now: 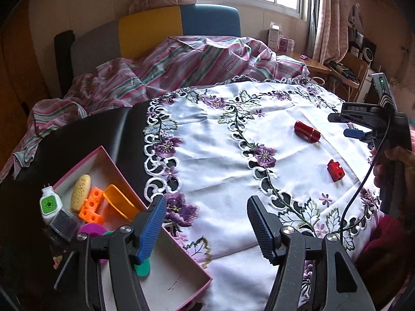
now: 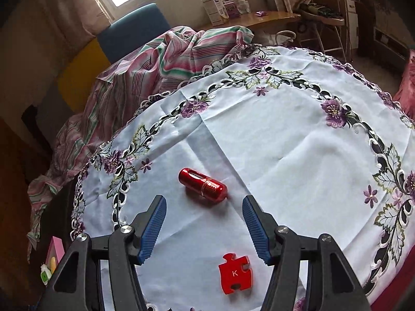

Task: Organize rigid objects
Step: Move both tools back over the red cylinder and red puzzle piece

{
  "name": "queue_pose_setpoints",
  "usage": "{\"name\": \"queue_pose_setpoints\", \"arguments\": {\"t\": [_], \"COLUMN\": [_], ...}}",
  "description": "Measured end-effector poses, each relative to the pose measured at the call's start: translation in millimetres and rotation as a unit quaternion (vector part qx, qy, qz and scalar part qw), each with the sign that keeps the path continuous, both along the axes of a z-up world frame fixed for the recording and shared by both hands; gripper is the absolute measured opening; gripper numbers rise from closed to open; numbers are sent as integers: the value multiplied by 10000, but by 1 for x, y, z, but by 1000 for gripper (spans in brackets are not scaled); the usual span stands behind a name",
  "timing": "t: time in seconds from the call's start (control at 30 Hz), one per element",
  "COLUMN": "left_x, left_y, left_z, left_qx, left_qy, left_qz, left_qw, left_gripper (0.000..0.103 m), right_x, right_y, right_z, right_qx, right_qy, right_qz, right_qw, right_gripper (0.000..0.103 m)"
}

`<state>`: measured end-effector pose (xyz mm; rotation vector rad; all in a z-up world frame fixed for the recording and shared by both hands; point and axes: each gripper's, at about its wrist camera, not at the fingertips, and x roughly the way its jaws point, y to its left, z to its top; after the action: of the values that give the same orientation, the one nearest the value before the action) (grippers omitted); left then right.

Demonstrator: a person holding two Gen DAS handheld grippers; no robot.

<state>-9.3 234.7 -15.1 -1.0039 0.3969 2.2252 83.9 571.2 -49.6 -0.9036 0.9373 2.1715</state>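
A shiny red capsule-shaped case [image 2: 202,187] lies on the white embroidered cloth [image 2: 285,140] just beyond my open right gripper [image 2: 204,203]. A red puzzle piece marked K [image 2: 235,274] lies flat below, between the right gripper's arms. Both show in the left wrist view, the capsule [image 1: 307,130] and the puzzle piece [image 1: 335,170], at the right. My open, empty left gripper [image 1: 206,203] hovers over the pink-rimmed box [image 1: 179,259]. The right gripper [image 1: 348,127] shows at the far right.
The box holds an orange block piece [image 1: 92,207], an orange scoop [image 1: 120,202], a yellow oval [image 1: 81,192], a green-and-white plug device [image 1: 49,204] and round discs [image 1: 142,268]. A striped sheet [image 1: 181,59] is heaped behind the cloth. A wooden desk [image 2: 259,19] and a chair [image 2: 329,23] stand at the back.
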Motion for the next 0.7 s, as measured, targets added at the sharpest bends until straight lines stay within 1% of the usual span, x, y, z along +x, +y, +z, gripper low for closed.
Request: {"name": "queue_pose_setpoints", "arguments": {"t": [0.07,0.17,0.33,0.5,0.7], "left_x": [-1,2,4,1,-2], "left_y": [4,9,16,23,35], "left_z": [-3,-8,-15,-23,-28], "left_qx": [17,-3,-31,-51,-34], "left_qy": [-101,-143,-271,-499,-720], "left_qz": [-21,-80,-131,-155,-202], "left_qw": [9999,9999,9995,9986,9972], "left_gripper": [66,66,66,66,66], "right_x": [6,14,24,27,24], "right_y": [6,14,24,29,30], "right_z": [-1,-3,-10,-17,-20], "right_qx": [-115,-270,-577,-832,-909], "right_qy": [65,144,257,292,242], "right_qz": [-156,-399,-654,-707,-630], "right_qw": [9998,9987,9959,9936,9936], "right_gripper": [62,62,62,62,62]}}
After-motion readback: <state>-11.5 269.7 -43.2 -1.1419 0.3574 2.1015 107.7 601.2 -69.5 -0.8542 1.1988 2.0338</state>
